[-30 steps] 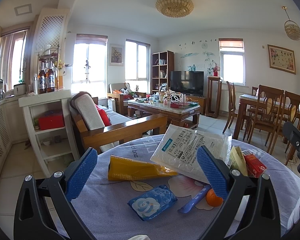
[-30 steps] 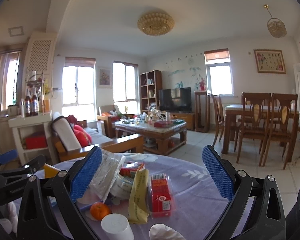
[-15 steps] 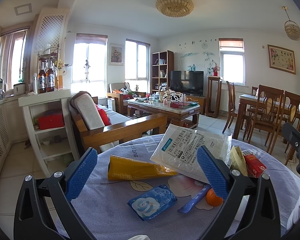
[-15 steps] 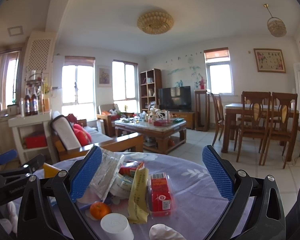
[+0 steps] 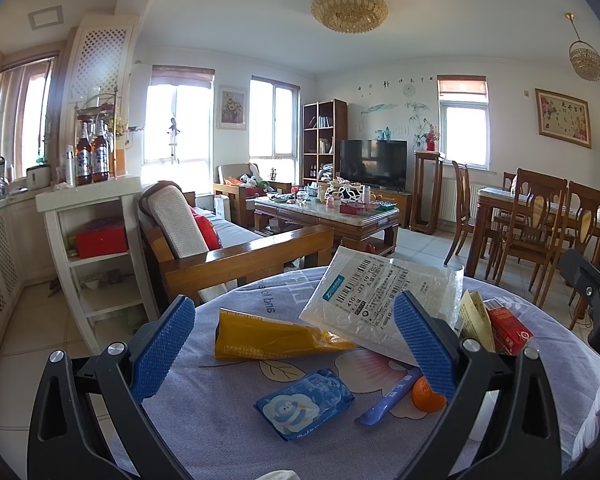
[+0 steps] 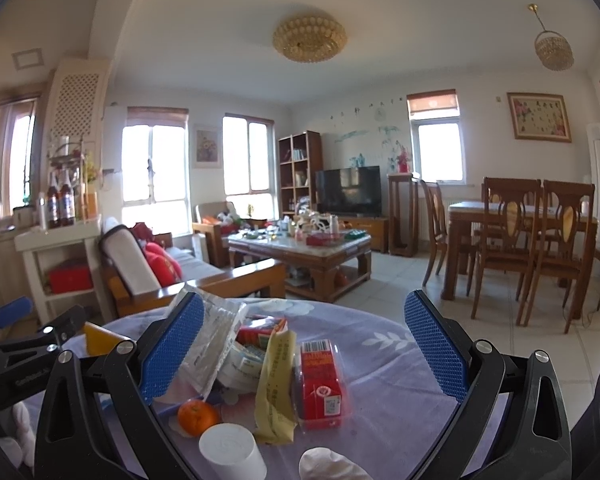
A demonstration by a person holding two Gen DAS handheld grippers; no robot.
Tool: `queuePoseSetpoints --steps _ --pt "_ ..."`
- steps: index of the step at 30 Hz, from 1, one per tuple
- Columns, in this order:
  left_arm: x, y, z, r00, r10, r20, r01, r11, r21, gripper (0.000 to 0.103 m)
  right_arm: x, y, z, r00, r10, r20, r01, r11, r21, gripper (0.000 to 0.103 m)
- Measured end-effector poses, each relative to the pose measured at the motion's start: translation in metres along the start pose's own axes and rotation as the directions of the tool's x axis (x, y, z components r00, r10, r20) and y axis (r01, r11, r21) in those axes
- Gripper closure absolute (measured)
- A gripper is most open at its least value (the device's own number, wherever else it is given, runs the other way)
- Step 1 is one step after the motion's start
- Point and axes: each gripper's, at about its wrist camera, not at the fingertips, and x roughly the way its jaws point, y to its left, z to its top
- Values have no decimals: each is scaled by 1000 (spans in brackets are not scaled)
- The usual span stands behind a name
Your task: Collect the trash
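Observation:
Trash lies on a round table with a lilac cloth [image 5: 228,408]. In the left wrist view I see an orange-yellow pouch [image 5: 272,334], a white bubble mailer [image 5: 380,300], a blue wet-wipe packet [image 5: 304,402], a blue pen [image 5: 388,398] and a tangerine [image 5: 426,394]. My left gripper [image 5: 294,344] is open and empty above them. In the right wrist view a red carton [image 6: 320,384], a yellow wrapper [image 6: 278,380], the clear mailer [image 6: 210,344], the tangerine [image 6: 198,416] and a white cup [image 6: 230,454] lie between the fingers. My right gripper [image 6: 304,348] is open and empty.
A wooden sofa [image 5: 228,248] stands just beyond the table, with a white shelf unit [image 5: 96,248] to its left. A coffee table [image 6: 300,252] and a dining table with chairs [image 6: 520,232] stand farther back. White crumpled tissue [image 6: 332,464] lies at the near edge.

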Motion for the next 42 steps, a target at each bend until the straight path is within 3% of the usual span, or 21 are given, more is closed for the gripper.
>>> queuePoseSetpoints --steps 18,21,23,26,29,31,34,35,37,39,40,42 --pt "-1 -4 -4 1000 -8 -11 8 1000 -4 5 9 -1 2 999 5 -50 -5 1000 8 4" --pt "2 1 -4 999 -38 -30 37 999 -31 5 12 -6 2 998 20 -66 -18 999 36 4" --pt "5 8 -4 994 -99 -54 95 994 -62 5 14 -14 2 996 47 -76 -40 996 83 4" --pt "11 18 -2 971 -217 -102 215 976 -36 5 14 -27 5 988 95 -121 -77 986 147 4" --pt "22 34 7 941 -302 -152 310 950 30 5 9 -32 9 975 136 -178 -114 985 130 4" --pt "39 48 11 893 -388 -229 400 916 10 5 13 -29 8 950 171 -262 -148 983 106 4" --pt "66 60 14 796 -501 -340 528 849 -13 5 15 -18 0 901 232 -367 -210 973 99 4" --pt "73 60 14 779 -509 -366 550 835 9 5 15 -11 -4 884 257 -390 -234 966 107 4" --pt "84 54 14 770 -487 -413 570 816 101 5 16 -2 -11 842 308 -444 -282 951 125 4" --pt "95 47 15 776 -456 -435 577 792 200 5 19 12 -19 808 337 -483 -316 940 128 4" --pt "102 46 15 769 -454 -450 590 776 223 5 20 16 -22 796 345 -498 -326 937 128 4" --pt "115 46 17 730 -470 -496 631 742 226 5 25 20 -25 775 354 -524 -333 933 137 4"
